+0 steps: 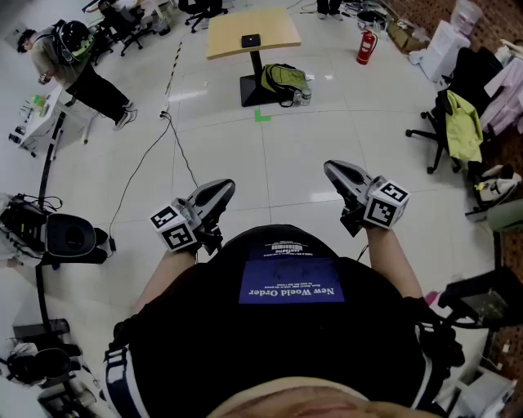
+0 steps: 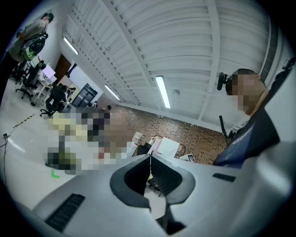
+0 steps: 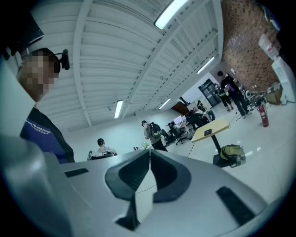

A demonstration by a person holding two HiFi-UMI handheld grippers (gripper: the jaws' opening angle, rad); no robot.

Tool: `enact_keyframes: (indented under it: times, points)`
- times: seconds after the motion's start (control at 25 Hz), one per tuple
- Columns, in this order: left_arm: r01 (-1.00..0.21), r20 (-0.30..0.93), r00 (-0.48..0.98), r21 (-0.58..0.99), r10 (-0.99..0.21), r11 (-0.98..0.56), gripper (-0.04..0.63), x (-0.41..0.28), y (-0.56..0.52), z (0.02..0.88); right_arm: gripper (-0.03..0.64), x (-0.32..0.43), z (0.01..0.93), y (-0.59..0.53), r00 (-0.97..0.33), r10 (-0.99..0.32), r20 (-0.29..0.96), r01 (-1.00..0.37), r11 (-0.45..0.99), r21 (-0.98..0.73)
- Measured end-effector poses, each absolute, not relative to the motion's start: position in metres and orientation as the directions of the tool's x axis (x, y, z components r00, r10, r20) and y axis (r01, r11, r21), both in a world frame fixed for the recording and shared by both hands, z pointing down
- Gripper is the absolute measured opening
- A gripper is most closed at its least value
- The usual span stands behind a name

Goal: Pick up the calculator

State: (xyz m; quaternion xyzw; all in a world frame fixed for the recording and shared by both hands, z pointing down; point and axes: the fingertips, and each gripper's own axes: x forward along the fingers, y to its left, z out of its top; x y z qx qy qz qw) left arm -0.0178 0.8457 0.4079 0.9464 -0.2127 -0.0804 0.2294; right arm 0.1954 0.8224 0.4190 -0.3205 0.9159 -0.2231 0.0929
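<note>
Approach step; nothing grasped yet. Your left hand-held gripper (image 1: pixel 222 189) and right hand-held gripper (image 1: pixel 333 170) are both closed and empty. The small, flat, dark calculator (image 1: pixel 251 40) lies on the tan wooden pedestal table (image 1: pixel 274 24), well ahead of both. Next, likely: walk up and open one.

Dark flat thing (image 1: pixel 251 40) on the counter (image 1: pixel 221 37): too small to make out keys or a display, in head view or right gripper view. Left gripper view: counter area blurred, unreadable. Torso (image 1: pixel 286 326) covers both elbows. Chair (image 1: pixel 431 135) half buried under jackets (image 1: pixel 463 122).
</note>
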Motion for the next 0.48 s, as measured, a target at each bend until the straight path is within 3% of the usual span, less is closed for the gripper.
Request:
enact_keyframes:
  times: [0.48]
  points:
    - [-0.323, -0.119, 0.894, 0.495, -0.431, -0.807, 0.006, -0.097, 0.747, 0.423, 0.048, 0.107, 0.415, 0.722, -0.800, -0.599, 0.026, -0.554, 0.722, -0.413]
